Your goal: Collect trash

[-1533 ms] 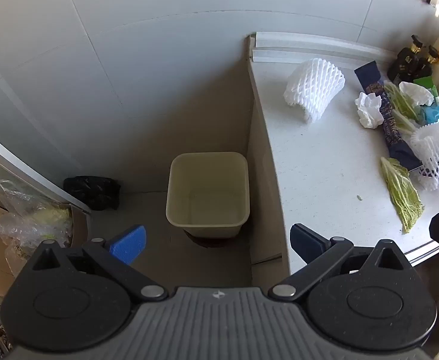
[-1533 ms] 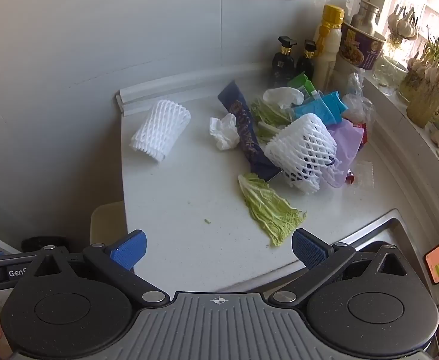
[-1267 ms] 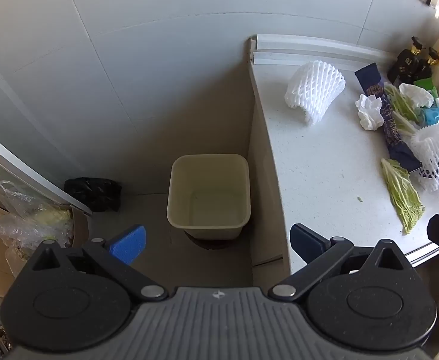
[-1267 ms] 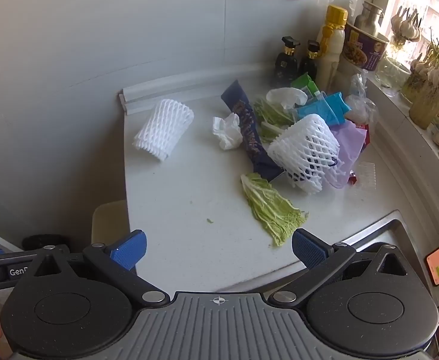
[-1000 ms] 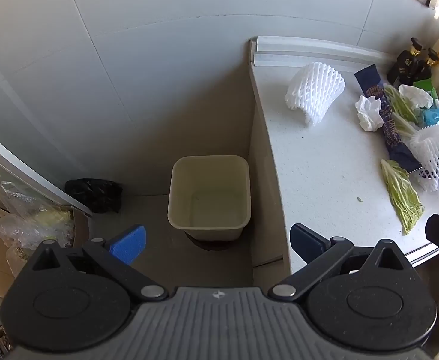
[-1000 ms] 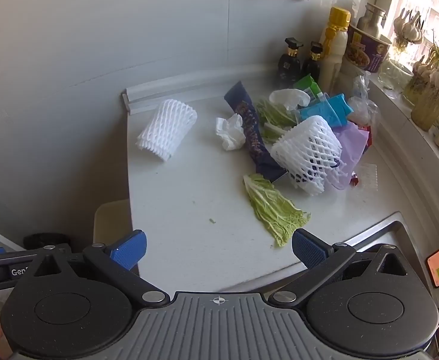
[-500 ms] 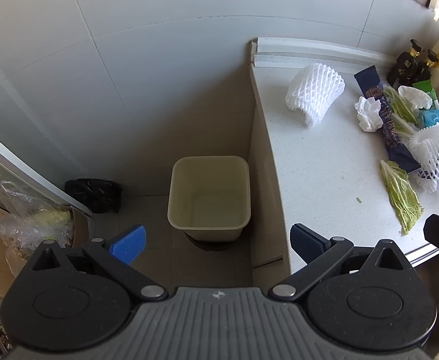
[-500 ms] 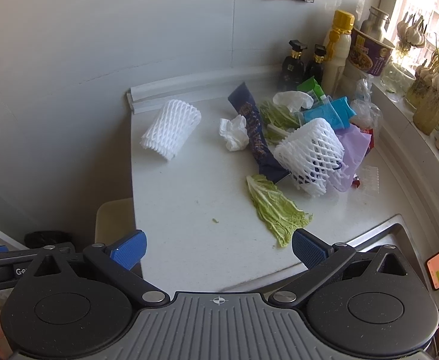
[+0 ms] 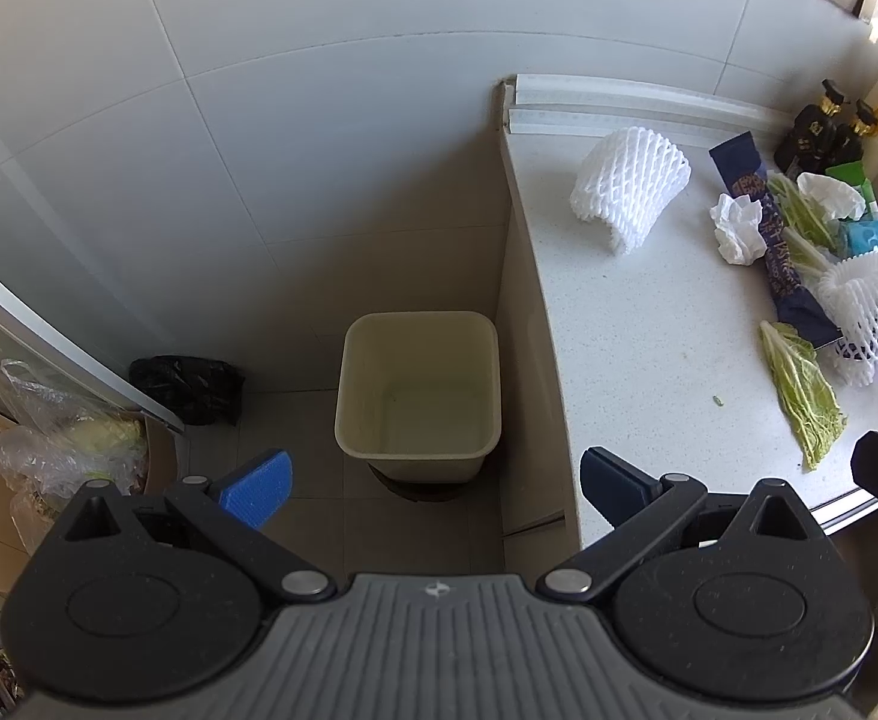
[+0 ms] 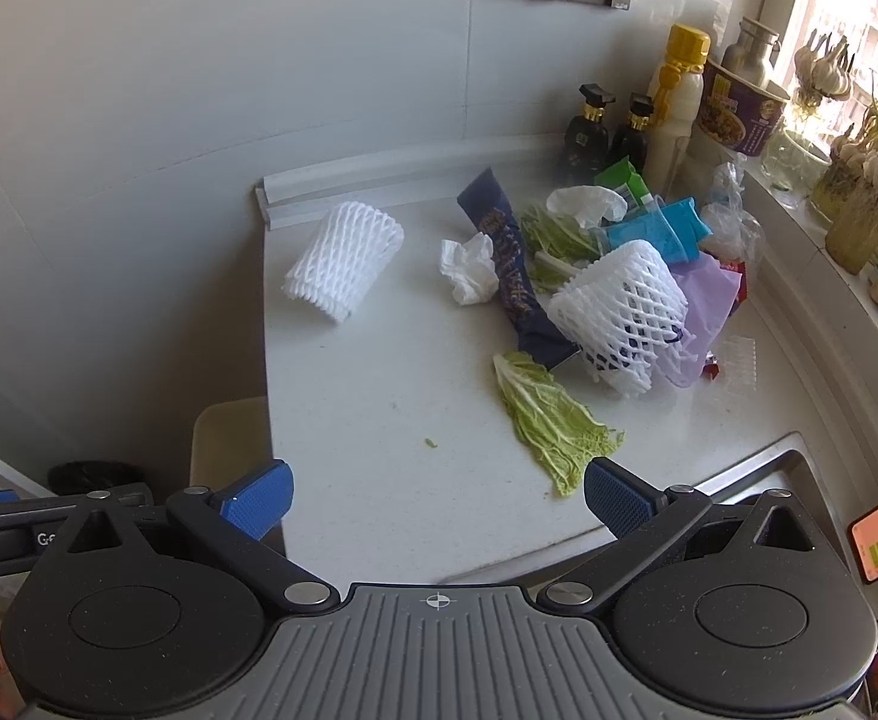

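Note:
Trash lies on the white counter [image 10: 379, 396]: a white foam net [image 10: 343, 261] at the far left, a crumpled tissue [image 10: 468, 269], a dark blue wrapper [image 10: 508, 252], a cabbage leaf [image 10: 550, 420] and a second foam net [image 10: 625, 312] over purple plastic. A cream bin [image 9: 418, 387] stands empty on the floor beside the counter's left end. My left gripper [image 9: 433, 477] hovers open above the bin, holding nothing. My right gripper [image 10: 436, 501] is open over the counter's front edge, short of the leaf.
Bottles [image 10: 676, 102], a noodle cup [image 10: 739, 111] and potted greens [image 10: 859, 204] line the back and window sill. A sink rim [image 10: 763, 468] runs at the front right. On the floor lie a black bag [image 9: 187, 381] and clear plastic bags [image 9: 61, 450].
Both grippers have pulled back and risen slightly, so the counter and bin sit a little lower in view. Neither took hold of anything.

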`<state>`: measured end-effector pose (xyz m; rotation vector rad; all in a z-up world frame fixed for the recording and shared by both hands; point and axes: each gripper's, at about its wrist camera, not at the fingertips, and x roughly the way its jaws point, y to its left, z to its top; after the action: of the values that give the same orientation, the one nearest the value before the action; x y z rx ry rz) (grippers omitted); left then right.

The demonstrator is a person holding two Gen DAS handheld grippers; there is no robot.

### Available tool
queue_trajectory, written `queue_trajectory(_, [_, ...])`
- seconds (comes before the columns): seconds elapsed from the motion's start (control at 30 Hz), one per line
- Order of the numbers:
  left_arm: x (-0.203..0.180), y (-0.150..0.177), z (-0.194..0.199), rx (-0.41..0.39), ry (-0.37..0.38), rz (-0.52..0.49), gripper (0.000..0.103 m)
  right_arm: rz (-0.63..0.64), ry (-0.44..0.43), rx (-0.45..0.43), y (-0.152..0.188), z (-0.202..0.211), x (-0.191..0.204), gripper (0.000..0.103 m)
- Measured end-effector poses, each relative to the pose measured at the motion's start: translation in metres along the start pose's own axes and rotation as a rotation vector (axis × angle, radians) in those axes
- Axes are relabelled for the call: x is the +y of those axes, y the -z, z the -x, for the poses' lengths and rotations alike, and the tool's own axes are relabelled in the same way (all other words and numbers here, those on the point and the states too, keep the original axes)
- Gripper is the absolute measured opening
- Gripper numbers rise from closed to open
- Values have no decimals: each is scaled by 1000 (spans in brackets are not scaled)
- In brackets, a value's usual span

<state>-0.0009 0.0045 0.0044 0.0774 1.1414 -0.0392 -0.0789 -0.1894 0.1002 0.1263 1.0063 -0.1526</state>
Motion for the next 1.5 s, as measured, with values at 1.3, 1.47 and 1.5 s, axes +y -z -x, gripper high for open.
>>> queue_trajectory(1.3, [18,-3,2,-7,39,42,103,55,17,-18,-3,9,21,103])
queue_trajectory(1.47, [21,-3,3,-18,40,49,103,60,19,-20,-2,10,22,103])
queue_trajectory(1.5, [21,-3,3,-18,40,50,103,63,18,-21,-3,10,23,103])
